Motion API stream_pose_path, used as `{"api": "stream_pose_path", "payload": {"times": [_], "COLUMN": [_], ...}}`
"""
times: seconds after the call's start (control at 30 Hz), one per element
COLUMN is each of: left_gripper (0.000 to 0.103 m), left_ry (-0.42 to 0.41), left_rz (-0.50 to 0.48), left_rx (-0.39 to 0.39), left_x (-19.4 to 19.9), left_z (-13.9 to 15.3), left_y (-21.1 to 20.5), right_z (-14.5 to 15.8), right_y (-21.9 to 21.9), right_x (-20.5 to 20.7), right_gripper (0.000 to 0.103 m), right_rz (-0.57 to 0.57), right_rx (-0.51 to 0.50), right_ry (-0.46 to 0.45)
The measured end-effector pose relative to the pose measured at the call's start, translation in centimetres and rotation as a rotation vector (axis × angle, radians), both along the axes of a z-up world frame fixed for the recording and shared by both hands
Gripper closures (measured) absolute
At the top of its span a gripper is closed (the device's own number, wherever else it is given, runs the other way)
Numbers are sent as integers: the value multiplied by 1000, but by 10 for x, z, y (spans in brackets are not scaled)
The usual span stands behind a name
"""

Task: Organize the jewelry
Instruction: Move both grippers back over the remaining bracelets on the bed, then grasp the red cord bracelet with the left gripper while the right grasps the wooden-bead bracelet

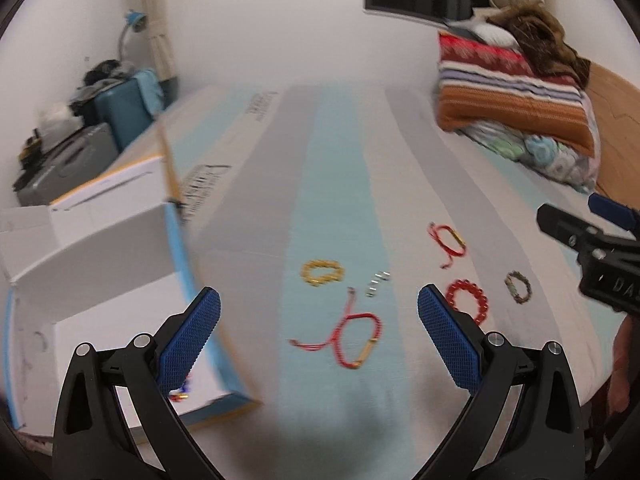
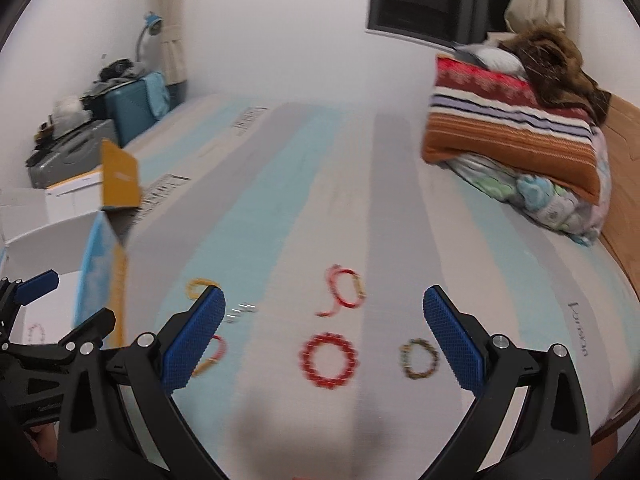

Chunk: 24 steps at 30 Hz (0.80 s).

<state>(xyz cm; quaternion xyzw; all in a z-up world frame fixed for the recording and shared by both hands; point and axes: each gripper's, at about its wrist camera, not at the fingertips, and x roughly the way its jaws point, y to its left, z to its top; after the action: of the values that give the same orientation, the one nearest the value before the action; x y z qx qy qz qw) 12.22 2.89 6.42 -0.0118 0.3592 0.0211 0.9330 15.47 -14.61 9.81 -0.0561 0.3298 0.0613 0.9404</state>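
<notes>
The red cord bracelet (image 1: 352, 340) lies flat on the bed (image 1: 340, 200), directly ahead of the left claw (image 1: 320, 312), clasp end nearest it. The box (image 1: 120, 308) sits just left. Both claws are wide open and empty; the right claw (image 2: 324, 316) hovers above the red bead bracelet (image 2: 329, 360). The surrounding mattress is unobstructed.

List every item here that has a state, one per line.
left tool: open, empty
right tool: open, empty
white box: open, flaps up, on the bed
small item in the box: lying inside; blurred
yellow bead bracelet: loose on the bed
red cord bracelet: loose, cord ends trailing
second red cord bracelet: loose
red bead bracelet: flat, closed ring
dark bead bracelet: flat
silver piece: loose
</notes>
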Motion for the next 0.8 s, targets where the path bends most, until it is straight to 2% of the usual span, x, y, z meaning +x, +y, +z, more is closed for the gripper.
{"api": "stream_pose_path", "payload": {"times": [0.23,0.4,0.5,0.67,0.8], "left_gripper": [6,6,6,6,6], "left_ry": [70,115,141,166,195], "left_rz": [-52,-50,-43,-62,-44], "left_rx": [2,-31,-38,-9,-32], "left_x": [36,51,60,65,72], "left_z": [-46,-77,-96,-111,-129], "left_y": [-32,-32,-34,-38,-31], "right_z": [-41,-78,-98,-123,-135], "right_y": [-65,-97,-108,-118,-121], "right_x": [26,46,52,62,67], "right_gripper": [8,8,8,8,8], "right_rz": [-97,-149,-171,-178,-178], "right_rx": [10,48,64,98,96], "right_ry": [70,138,161,205,234]}}
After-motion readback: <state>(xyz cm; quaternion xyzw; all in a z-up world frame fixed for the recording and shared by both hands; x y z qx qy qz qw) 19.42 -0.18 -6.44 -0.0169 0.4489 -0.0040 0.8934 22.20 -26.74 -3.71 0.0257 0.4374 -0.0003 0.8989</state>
